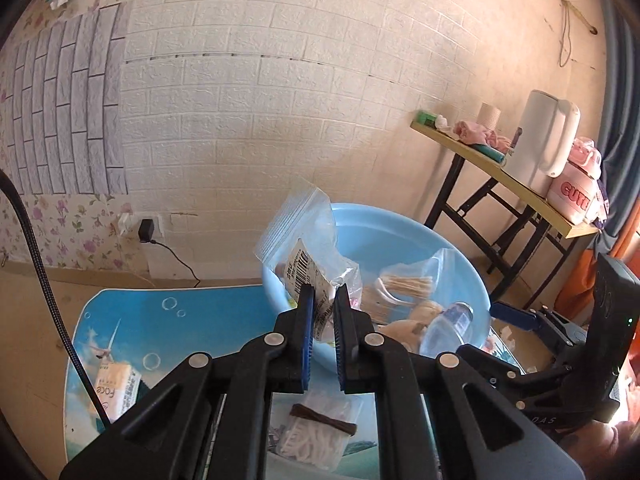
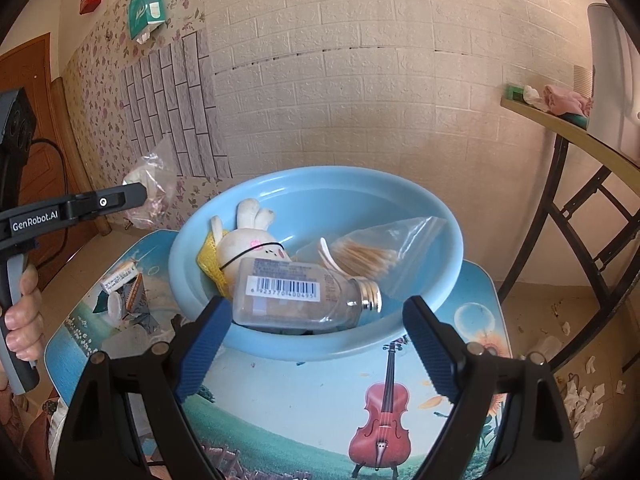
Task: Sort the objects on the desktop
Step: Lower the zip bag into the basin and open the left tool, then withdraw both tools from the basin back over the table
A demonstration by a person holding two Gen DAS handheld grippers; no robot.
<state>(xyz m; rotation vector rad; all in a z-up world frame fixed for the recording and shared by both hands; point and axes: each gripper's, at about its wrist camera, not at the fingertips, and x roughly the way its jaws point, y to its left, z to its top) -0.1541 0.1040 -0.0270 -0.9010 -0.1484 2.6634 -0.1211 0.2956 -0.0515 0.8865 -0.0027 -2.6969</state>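
Observation:
My left gripper (image 1: 323,304) is shut on a clear zip bag (image 1: 308,256) with a barcode label and holds it in the air at the left rim of the light blue basin (image 1: 404,224). In the right wrist view the same bag (image 2: 154,184) hangs from the left gripper (image 2: 138,196). The basin (image 2: 312,344) holds a plush rabbit (image 2: 248,240), a clear bottle (image 2: 296,298) lying on its side and a bag of cotton swabs (image 2: 368,256). My right gripper (image 2: 316,332) is open and empty, just short of the basin's near rim.
The basin sits on a small table with a picture top (image 2: 304,400). On it lie a bag of white pieces with a brown band (image 1: 316,432), a small white pack (image 1: 114,384) and small cartons (image 2: 124,280). A folding table (image 1: 520,184) stands at right.

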